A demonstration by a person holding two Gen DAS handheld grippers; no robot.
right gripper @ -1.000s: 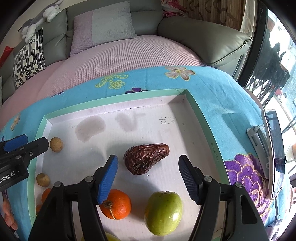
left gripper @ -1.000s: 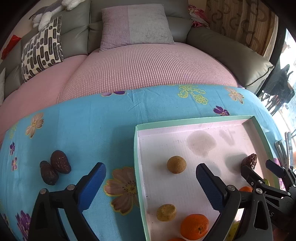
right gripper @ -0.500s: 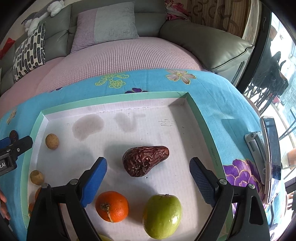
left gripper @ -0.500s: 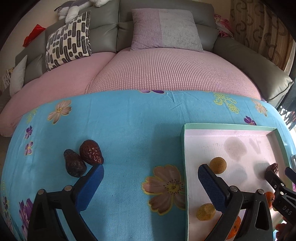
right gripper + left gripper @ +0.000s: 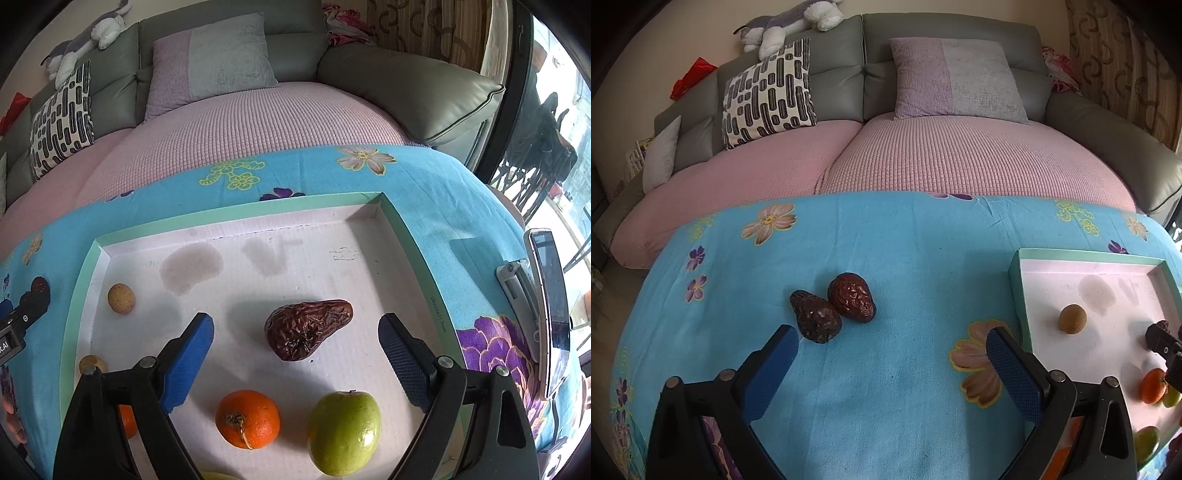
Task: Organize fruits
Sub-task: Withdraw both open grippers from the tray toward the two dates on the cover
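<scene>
Two dark wrinkled dates (image 5: pixel 816 320) (image 5: pixel 851 297) lie side by side on the blue flowered cloth. My left gripper (image 5: pixel 892 354) is open and empty, just in front of them. A green-rimmed white tray (image 5: pixel 406 236) holds a third date (image 5: pixel 306 328), an orange (image 5: pixel 247 417), a green apple (image 5: pixel 343 432) and two small tan round fruits (image 5: pixel 121 298) (image 5: pixel 92 363). My right gripper (image 5: pixel 295 343) is open and empty over the tray, with the date between its fingers. The tray (image 5: pixel 1019 280) also shows at the right of the left wrist view.
A pink-covered grey sofa (image 5: pixel 923 155) with cushions stands behind the table. A phone on a stand (image 5: pixel 546 306) lies on the cloth to the right of the tray. The left gripper's tip (image 5: pixel 22 314) shows left of the tray.
My left gripper has swung left, away from the tray, toward the two dates on the cloth. My right gripper has opened wider and pulled back a little from the date in the tray.
</scene>
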